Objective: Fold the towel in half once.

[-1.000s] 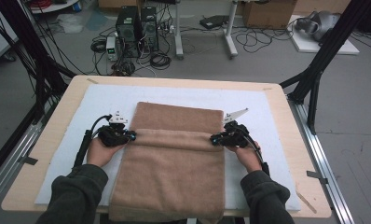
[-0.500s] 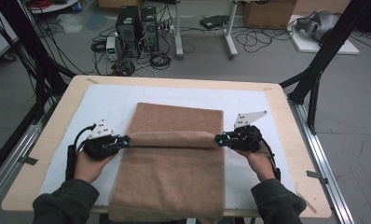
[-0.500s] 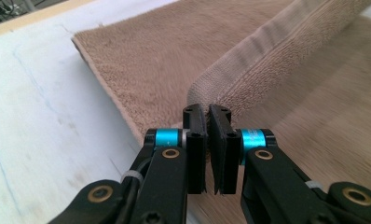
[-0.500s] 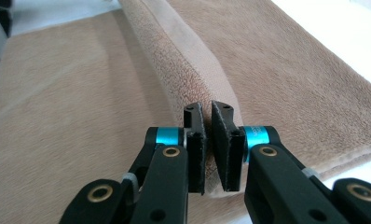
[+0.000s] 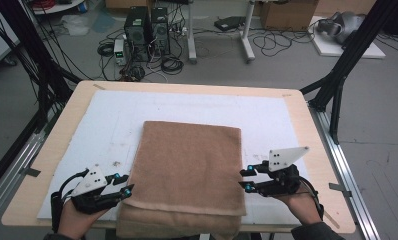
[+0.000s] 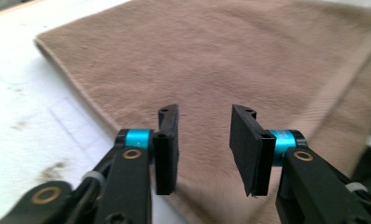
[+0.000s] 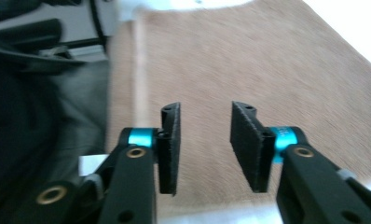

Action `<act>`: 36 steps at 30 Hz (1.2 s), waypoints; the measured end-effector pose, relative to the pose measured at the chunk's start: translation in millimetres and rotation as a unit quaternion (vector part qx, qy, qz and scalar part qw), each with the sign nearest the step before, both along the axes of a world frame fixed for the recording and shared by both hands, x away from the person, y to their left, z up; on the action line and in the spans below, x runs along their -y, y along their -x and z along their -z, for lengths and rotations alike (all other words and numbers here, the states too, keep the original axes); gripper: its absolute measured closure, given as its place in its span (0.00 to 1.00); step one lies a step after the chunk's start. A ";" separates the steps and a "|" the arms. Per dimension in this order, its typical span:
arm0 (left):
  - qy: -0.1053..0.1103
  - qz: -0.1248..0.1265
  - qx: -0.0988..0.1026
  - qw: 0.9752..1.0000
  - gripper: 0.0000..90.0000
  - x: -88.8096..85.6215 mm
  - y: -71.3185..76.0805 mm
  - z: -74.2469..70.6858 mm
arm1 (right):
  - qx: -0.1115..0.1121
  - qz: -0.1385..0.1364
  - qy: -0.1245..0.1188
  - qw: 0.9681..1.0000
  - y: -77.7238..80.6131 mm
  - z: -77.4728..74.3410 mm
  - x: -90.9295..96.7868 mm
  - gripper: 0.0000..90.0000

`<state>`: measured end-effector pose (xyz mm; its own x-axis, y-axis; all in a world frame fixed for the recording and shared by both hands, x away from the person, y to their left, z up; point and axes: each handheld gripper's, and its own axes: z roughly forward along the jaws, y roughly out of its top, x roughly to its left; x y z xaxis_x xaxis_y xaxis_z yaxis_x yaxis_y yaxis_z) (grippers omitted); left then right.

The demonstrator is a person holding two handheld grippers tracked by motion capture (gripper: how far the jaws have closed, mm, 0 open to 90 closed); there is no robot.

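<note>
— The fingers (image 6: 167, 149) of the left gripper (image 5: 126, 191) are partly apart. They have just been opening, and nothing is between them.

— And the right gripper (image 5: 248, 179)?

— Same there. Its fingers (image 7: 170, 148) have a gap, they have just been opening too, and they hold nothing.

— Where is the towel (image 5: 187, 170)?

— The brown towel lies folded and flat on the white mat (image 5: 267, 115) on the tabletop (image 5: 317, 150). Its near end hangs a little over the front edge.

— Are the grippers touching it?

— The left one is right at the towel's left edge, near the front corner. The right one is just beside the right edge. I cannot tell if either touches it.
</note>
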<state>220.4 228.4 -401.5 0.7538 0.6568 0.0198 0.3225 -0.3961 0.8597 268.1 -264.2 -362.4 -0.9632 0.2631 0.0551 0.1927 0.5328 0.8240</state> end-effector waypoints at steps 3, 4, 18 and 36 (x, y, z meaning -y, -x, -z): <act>0.001 -0.011 0.002 1.000 0.64 1.9 -16.5 3.0 | -0.006 0.037 0.026 0.999 -16.9 12.2 -2.2 0.65; -0.004 -0.013 0.003 1.000 0.63 2.6 -23.4 4.5 | -0.011 0.045 0.026 0.999 -23.9 16.7 -2.4 0.64; 0.007 -0.121 -0.030 0.992 0.43 24.9 -172.6 16.3 | -0.039 0.176 0.085 0.980 -146.6 38.1 -15.4 0.44; 0.005 -0.162 -0.050 0.985 0.94 24.1 -215.1 12.4 | -0.044 0.186 0.104 0.976 -203.8 39.4 -29.4 0.92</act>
